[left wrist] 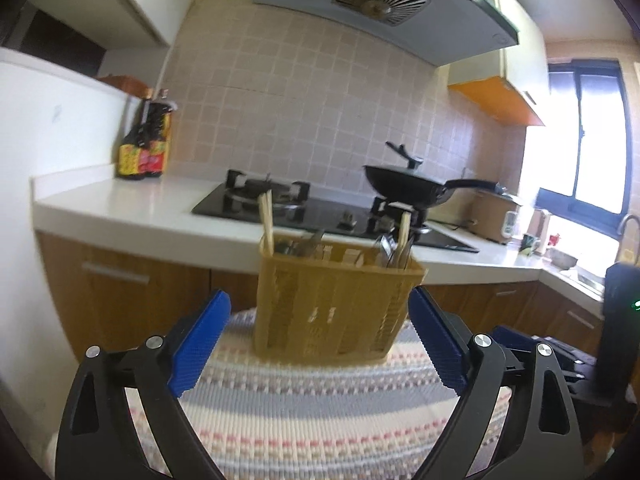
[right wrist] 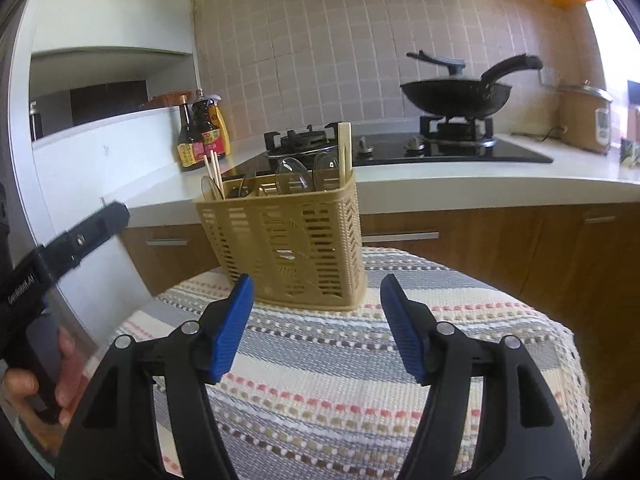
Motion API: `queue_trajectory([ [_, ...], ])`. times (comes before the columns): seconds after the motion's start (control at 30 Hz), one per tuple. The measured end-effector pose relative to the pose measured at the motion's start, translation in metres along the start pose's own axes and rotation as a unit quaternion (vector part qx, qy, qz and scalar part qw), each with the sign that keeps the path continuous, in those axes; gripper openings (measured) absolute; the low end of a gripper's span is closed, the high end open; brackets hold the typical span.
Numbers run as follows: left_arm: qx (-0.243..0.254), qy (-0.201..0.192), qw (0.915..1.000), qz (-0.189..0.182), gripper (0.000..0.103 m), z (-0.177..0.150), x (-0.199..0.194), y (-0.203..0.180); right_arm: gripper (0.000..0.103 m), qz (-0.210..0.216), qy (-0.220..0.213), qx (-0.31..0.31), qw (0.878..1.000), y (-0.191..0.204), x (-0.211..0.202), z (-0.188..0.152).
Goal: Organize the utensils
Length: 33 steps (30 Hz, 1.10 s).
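Observation:
A tan slotted utensil basket (left wrist: 332, 308) stands upright at the far edge of a striped woven mat (left wrist: 304, 412). It holds wooden chopsticks (left wrist: 266, 220) and metal utensils (left wrist: 388, 250). My left gripper (left wrist: 320, 308) is open and empty, its blue pads level with the basket's two sides. In the right wrist view the basket (right wrist: 288, 244) shows spoons (right wrist: 294, 178) and chopsticks (right wrist: 344, 150). My right gripper (right wrist: 316, 292) is open and empty, just short of the basket's base. The left gripper's body (right wrist: 60, 252) and the hand holding it show at the left.
Behind the mat (right wrist: 360, 360) runs a white counter (left wrist: 120, 200) with a black gas hob (left wrist: 320, 212), a wok (left wrist: 412, 186) on the right burner, sauce bottles (left wrist: 146, 148) at the left and a rice cooker (right wrist: 586, 120) at the right. Wooden cabinets stand below.

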State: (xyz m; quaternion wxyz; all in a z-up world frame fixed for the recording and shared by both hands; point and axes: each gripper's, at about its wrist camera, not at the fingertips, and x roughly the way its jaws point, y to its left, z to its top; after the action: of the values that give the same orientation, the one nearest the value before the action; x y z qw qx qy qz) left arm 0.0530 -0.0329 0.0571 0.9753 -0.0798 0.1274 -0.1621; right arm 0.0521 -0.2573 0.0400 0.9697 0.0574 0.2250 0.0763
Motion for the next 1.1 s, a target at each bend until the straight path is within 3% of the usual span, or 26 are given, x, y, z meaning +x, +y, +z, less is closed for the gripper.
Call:
queue_trajectory([
  [0.17,0.005,-0.004,0.9986,0.053,0.09,-0.023,-0.001,-0.004,0.063,-0.021,-0.004,-0.009,1.0,0.0,0.001,-0.022],
  [0.23,0.002,-0.004,0.9985,0.055,0.091,-0.027,-0.002,-0.005,0.063,-0.031,0.007,-0.027,0.999,0.0,0.007,-0.03],
  [0.53,0.051,-0.014,0.9909,0.124,0.095,-0.043,0.002,-0.01,0.063,-0.042,0.013,-0.017,0.999,-0.008,0.014,-0.031],
  [1.1,0.082,0.006,0.9879,0.131,0.095,-0.046,0.014,-0.017,0.067,-0.058,0.018,-0.04,0.997,0.0,0.017,-0.033],
])
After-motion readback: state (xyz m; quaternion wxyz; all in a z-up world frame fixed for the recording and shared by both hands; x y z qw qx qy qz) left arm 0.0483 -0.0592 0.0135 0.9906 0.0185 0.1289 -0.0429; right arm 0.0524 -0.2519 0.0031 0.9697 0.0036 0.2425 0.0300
